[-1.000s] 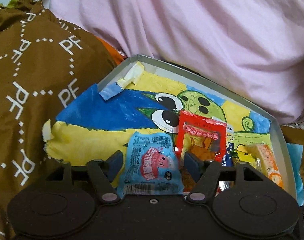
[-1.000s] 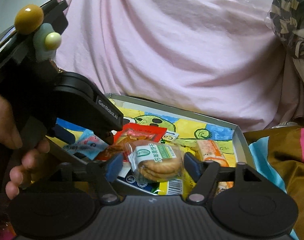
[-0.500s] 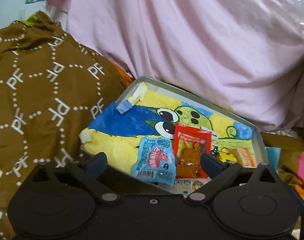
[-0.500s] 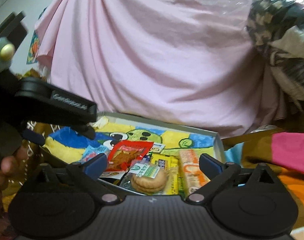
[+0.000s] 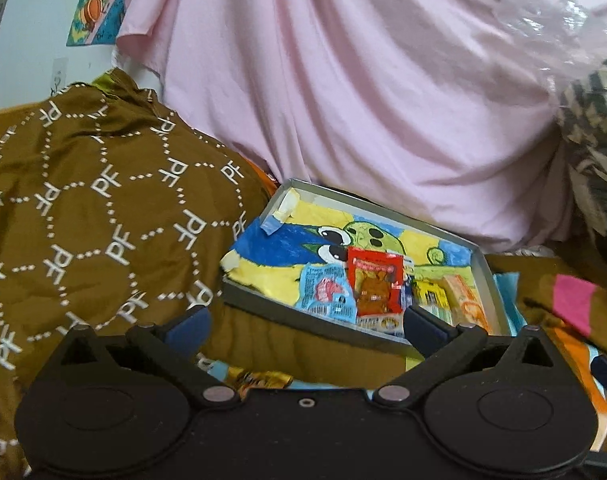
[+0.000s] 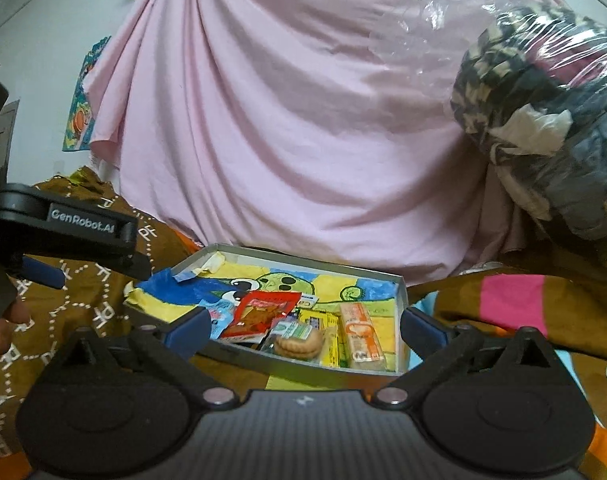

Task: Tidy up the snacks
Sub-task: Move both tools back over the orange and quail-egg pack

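A grey tray (image 5: 488, 280) (image 6: 399, 292) lined with a cartoon drawing holds the snacks. In it lie a light blue packet (image 5: 326, 293) (image 6: 219, 312), a red packet (image 5: 377, 284) (image 6: 263, 312), a clear-wrapped biscuit (image 6: 297, 342), a yellow packet (image 6: 323, 322) and an orange bar (image 5: 465, 304) (image 6: 361, 338). My left gripper (image 5: 305, 330) is open and empty, held back in front of the tray; it also shows at the left of the right wrist view (image 6: 79, 248). My right gripper (image 6: 305, 330) is open and empty, in front of the tray.
Brown patterned cloth (image 5: 83, 208) rises left of the tray. A pink sheet (image 5: 363, 100) hangs behind it. A plastic-wrapped bundle (image 6: 543, 120) sits at the upper right. Striped bedding (image 6: 511, 300) lies right of the tray. A small gold-wrapped item (image 5: 259, 380) lies by my left gripper.
Both grippers opened wide and drew back from the tray. The light blue packet and the biscuit, earlier between the fingers, now lie in the tray.
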`<state>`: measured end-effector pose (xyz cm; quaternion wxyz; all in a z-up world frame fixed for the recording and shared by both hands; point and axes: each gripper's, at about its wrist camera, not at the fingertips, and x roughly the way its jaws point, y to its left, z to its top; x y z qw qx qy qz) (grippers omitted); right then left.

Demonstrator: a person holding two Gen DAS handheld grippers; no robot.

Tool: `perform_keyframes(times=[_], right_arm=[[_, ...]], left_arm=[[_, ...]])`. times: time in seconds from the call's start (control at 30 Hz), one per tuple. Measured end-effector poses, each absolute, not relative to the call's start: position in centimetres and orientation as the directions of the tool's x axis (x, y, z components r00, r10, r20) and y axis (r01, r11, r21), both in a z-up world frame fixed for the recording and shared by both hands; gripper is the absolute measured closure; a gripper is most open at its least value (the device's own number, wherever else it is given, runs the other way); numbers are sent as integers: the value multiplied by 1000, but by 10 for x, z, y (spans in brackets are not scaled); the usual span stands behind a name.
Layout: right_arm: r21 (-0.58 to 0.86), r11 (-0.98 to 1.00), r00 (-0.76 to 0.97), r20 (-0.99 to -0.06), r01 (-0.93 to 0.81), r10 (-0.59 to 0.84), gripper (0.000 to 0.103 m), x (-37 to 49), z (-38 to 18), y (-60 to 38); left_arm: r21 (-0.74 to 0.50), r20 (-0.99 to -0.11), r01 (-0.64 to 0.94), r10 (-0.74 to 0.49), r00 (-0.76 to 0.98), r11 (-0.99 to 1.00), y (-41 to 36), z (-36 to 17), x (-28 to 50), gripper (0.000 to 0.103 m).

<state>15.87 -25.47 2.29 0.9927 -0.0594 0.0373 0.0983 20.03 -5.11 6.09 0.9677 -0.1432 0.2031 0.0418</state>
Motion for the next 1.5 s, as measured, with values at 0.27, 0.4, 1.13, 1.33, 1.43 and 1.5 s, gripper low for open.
perform_keyframes(times=[0.27, 0.4, 1.13, 1.33, 1.43, 1.5], right_arm=[[-98, 973, 971, -134, -210, 196, 0, 108, 13, -258], [-93, 974, 965, -179, -208, 189, 0, 90, 6, -261], [-136, 968, 852, -511, -212, 115, 0, 93, -36, -251], [-140, 967, 838, -535, -215, 109, 0, 94, -39, -248], [-130, 967, 827, -551, -220, 114, 0, 99, -39, -249], [-112, 963, 811, -568, -245, 141, 0, 104, -39, -250]], left_arm=[[-184, -406, -78, -3, 914, 980, -53, 43, 148, 1], [-157, -404, -48, -20, 915, 987, -55, 28, 126, 1], [-44, -543, -8, -17, 840, 999, -51, -40, 91, 1], [-24, -549, 2, -15, 836, 1000, -55, -41, 92, 1], [-17, -556, 6, -14, 831, 1000, -57, -40, 94, 1], [-9, -559, 12, -15, 829, 1000, -58, -39, 97, 1]])
